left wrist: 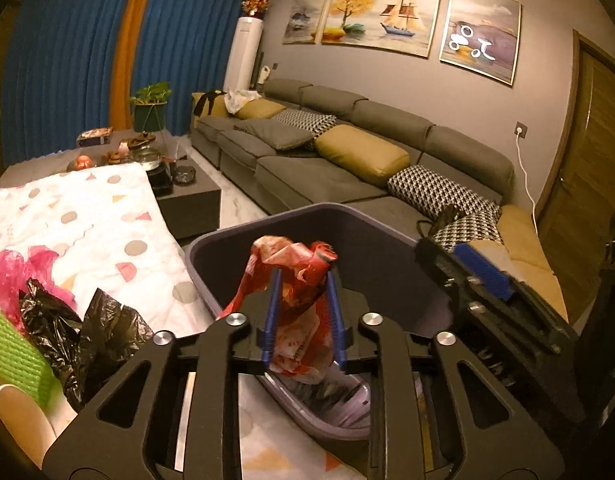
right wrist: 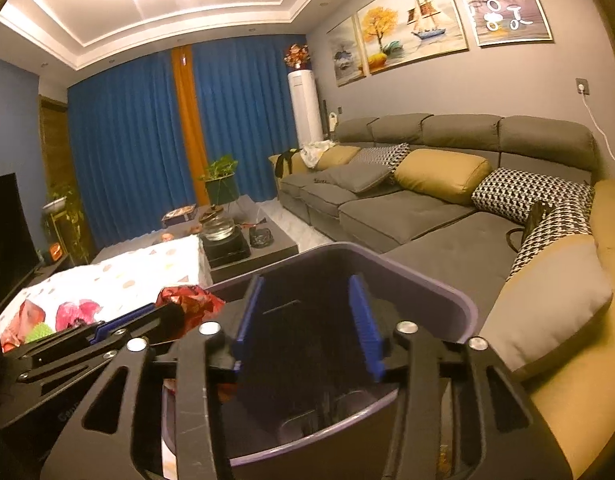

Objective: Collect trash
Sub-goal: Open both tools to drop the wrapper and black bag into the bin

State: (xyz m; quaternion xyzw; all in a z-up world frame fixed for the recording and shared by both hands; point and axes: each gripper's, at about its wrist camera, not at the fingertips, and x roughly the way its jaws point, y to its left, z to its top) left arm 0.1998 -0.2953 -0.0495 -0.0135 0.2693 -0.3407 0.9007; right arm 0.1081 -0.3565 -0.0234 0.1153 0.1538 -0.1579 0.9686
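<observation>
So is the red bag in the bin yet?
Not yet. The red bag is pinched in the shut left gripper, hanging over the open bin. The right gripper is open, empty.

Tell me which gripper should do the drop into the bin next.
Left. The left gripper already pinches the red plastic bag above the open purple bin; the right gripper is open and empty.

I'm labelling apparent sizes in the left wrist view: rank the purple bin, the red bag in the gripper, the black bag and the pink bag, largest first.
1. purple bin
2. red bag, held in the left gripper, and black bag: too alike, both near the camera.
3. pink bag, partly hidden.
</observation>
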